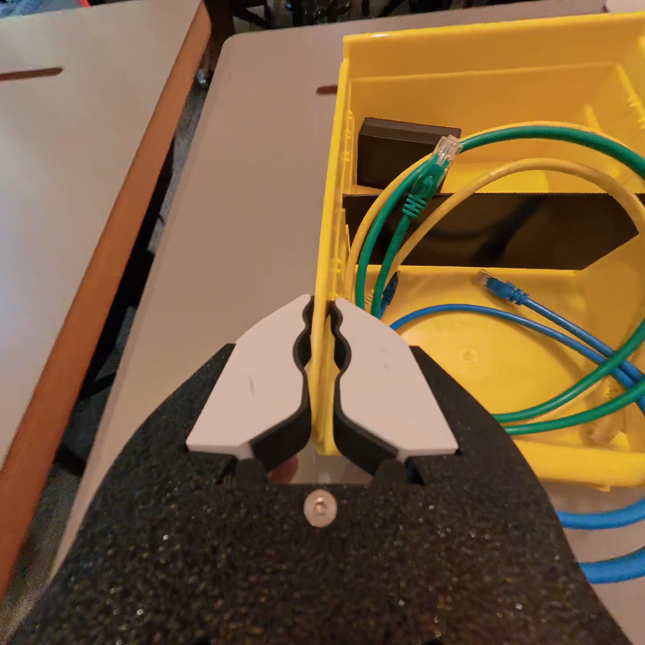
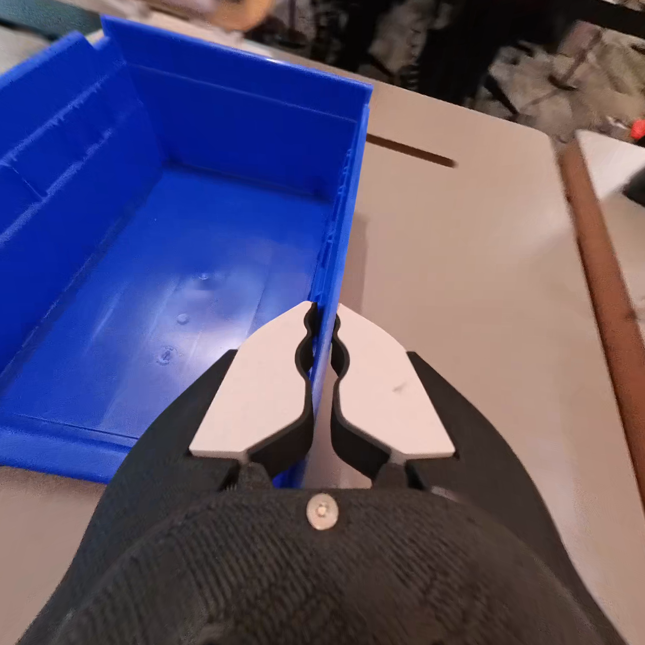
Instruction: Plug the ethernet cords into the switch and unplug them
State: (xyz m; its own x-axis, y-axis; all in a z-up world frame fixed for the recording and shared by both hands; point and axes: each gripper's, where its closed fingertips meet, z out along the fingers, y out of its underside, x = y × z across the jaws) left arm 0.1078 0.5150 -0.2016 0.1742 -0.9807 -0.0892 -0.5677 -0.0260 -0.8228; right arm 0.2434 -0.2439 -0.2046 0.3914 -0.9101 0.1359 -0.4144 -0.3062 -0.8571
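Note:
My left gripper is shut on the left wall of a yellow bin. Inside the bin lie a black switch at the far left, a green ethernet cord with its clear plug raised, a yellow cord and a blue cord whose loops spill over the near rim. My right gripper is shut on the right wall of a blue bin, which holds nothing that I can see.
Both bins stand on a grey table with a dark slot. A black divider crosses the yellow bin. A second table with a brown edge stands left across a gap. Clutter lies beyond the far edge. Spacing between my two grippers at the tips: around 75 centimetres.

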